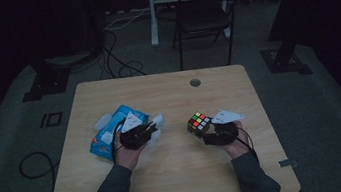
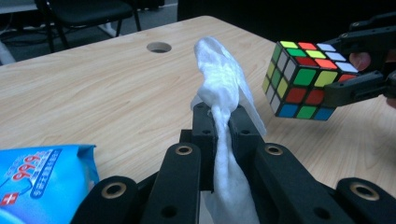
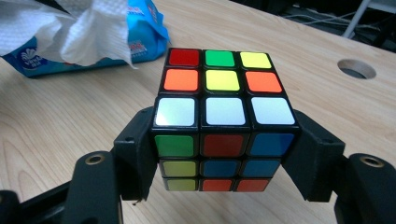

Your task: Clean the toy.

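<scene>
A scrambled puzzle cube (image 3: 222,121) is clamped between the black jaws of my right gripper (image 3: 223,154), which holds it just above the wooden table (image 1: 179,175); the cube (image 1: 198,122) sits right of centre in the high view and also appears in the left gripper view (image 2: 303,79). My left gripper (image 2: 223,122) is shut on a white tissue (image 2: 224,93) whose crumpled top sticks up past the jaw tips. In the high view the left gripper (image 1: 149,128) and its tissue (image 1: 158,120) lie left of the cube, a short gap apart.
A blue tissue pack (image 1: 108,135) lies on the table to the left of my left hand, also seen in the right gripper view (image 3: 140,32). A round cable hole (image 1: 195,82) is near the far edge. A dark chair (image 1: 204,10) stands beyond the table.
</scene>
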Demonstrator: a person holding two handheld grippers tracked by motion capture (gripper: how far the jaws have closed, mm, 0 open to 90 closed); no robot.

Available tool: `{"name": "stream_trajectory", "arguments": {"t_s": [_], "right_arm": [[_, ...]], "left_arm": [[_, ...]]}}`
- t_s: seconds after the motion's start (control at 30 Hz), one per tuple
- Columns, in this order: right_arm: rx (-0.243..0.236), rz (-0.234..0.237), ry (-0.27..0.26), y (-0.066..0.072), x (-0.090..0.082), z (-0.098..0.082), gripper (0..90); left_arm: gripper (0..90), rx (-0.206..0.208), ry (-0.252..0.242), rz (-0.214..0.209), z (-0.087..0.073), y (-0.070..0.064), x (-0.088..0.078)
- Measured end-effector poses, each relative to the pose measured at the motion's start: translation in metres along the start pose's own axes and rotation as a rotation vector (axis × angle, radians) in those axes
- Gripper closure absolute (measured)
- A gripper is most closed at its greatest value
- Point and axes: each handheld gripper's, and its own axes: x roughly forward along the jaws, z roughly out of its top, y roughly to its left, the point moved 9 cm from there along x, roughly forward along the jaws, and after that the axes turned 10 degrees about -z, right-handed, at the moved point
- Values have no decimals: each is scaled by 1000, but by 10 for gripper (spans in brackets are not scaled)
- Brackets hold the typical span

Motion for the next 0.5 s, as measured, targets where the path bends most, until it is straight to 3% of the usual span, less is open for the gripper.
{"name": "stream_trajectory", "arguments": {"t_s": [0.5], "right_arm": [[24,-34,33,-11,-2,-24,345]], "left_arm": [[851,-22,24,50,-25,4,1]]}}
